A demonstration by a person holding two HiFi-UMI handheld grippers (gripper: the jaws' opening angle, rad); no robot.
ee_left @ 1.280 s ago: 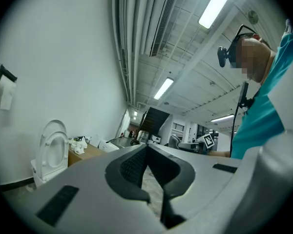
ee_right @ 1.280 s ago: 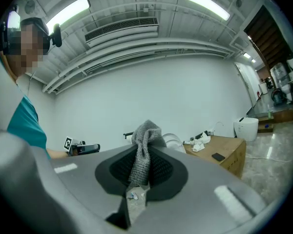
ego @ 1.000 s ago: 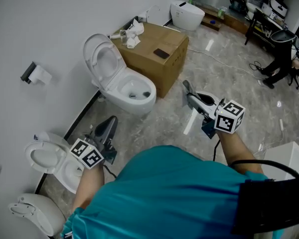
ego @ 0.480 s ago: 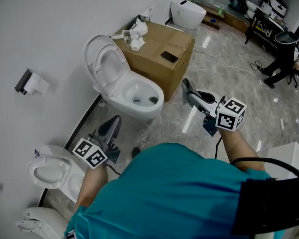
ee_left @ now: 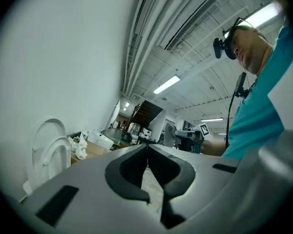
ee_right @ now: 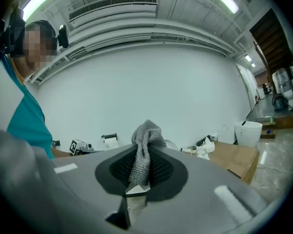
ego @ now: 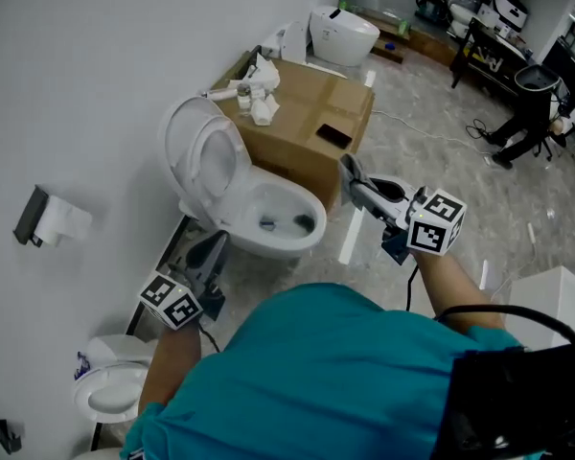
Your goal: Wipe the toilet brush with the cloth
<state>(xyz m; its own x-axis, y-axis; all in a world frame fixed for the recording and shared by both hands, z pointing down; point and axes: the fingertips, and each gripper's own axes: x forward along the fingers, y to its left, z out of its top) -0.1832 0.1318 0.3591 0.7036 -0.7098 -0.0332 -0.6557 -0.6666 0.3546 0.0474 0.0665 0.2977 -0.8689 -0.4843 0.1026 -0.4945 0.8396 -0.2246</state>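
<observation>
Nearing the toilet [ego: 232,195], I'm bringing the grey cloth [ee_right: 144,143] pinched in the right gripper [ego: 351,171] (left gripper [ego: 214,245] closed, empty); wiping not begun.

The open toilet [ego: 259,199] stands against the wall [ego: 86,75], straight ahead; the cardboard box [ego: 307,127] sits close beside it, its top cluttered near the wall; a second toilet [ego: 110,391] blocks the lower left; the left gripper [ego: 214,247] hangs over the gap between both toilets; beyond the right gripper [ego: 350,172], bare floor [ego: 441,180] lies open.
</observation>
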